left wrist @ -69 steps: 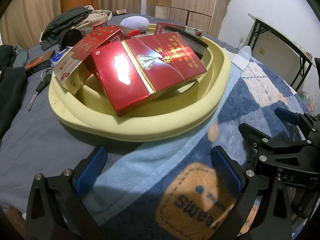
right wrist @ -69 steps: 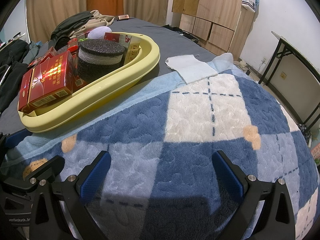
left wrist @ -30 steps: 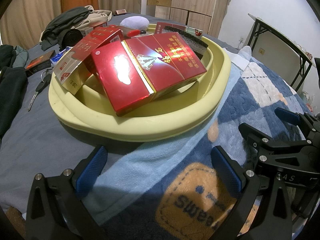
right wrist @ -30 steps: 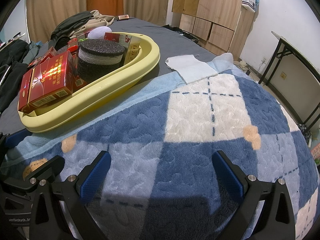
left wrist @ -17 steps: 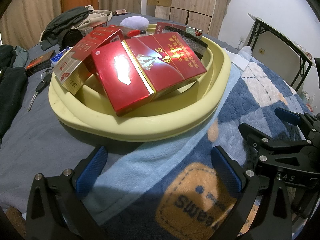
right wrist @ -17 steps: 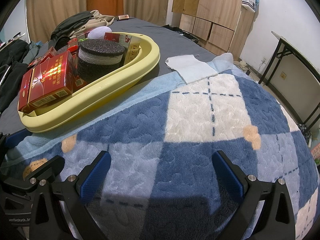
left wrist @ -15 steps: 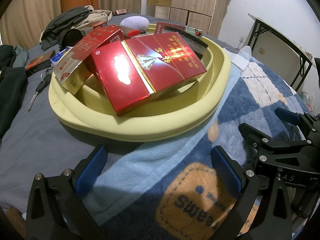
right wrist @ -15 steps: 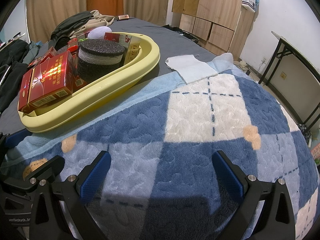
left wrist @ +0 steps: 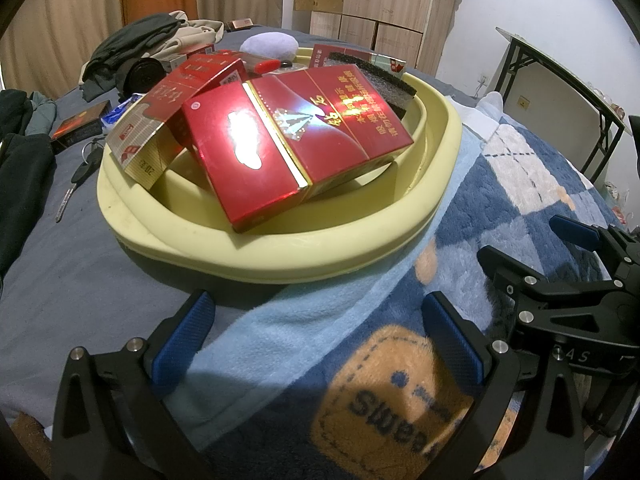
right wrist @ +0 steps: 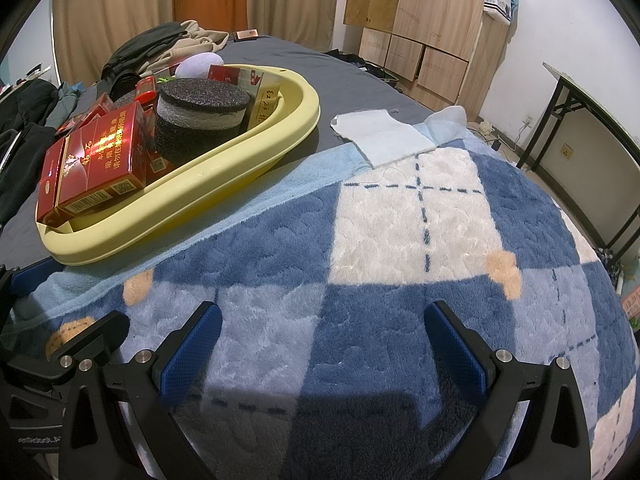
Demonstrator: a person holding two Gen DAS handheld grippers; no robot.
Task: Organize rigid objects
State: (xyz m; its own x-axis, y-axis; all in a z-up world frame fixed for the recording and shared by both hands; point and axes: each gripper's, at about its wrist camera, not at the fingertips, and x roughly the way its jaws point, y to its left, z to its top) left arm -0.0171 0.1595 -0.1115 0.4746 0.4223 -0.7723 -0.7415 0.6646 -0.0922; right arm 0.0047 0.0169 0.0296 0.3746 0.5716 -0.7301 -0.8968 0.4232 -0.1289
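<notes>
A pale yellow basin (left wrist: 304, 258) (right wrist: 224, 168) sits on the bed and holds rigid objects. A large red carton (left wrist: 296, 136) (right wrist: 96, 160) lies tilted on top, a red and gold box (left wrist: 168, 120) leans at its left, and a dark foam disc (right wrist: 200, 116) (left wrist: 388, 80) stands behind. My left gripper (left wrist: 320, 340) is open just short of the basin's near rim, nothing between its blue pads. My right gripper (right wrist: 324, 344) is open over the blanket, right of the basin, also empty. In the left wrist view the right gripper's body (left wrist: 568, 300) shows at the right edge.
A blue and white checked fleece blanket (right wrist: 420, 232) (left wrist: 400, 360) covers the near bed. A white cloth (right wrist: 380, 140) lies beyond it. Clothes (left wrist: 148, 40), a small dark box (left wrist: 80, 124) and keys (left wrist: 76, 180) lie left of the basin. A folding table (right wrist: 592, 112) stands at right.
</notes>
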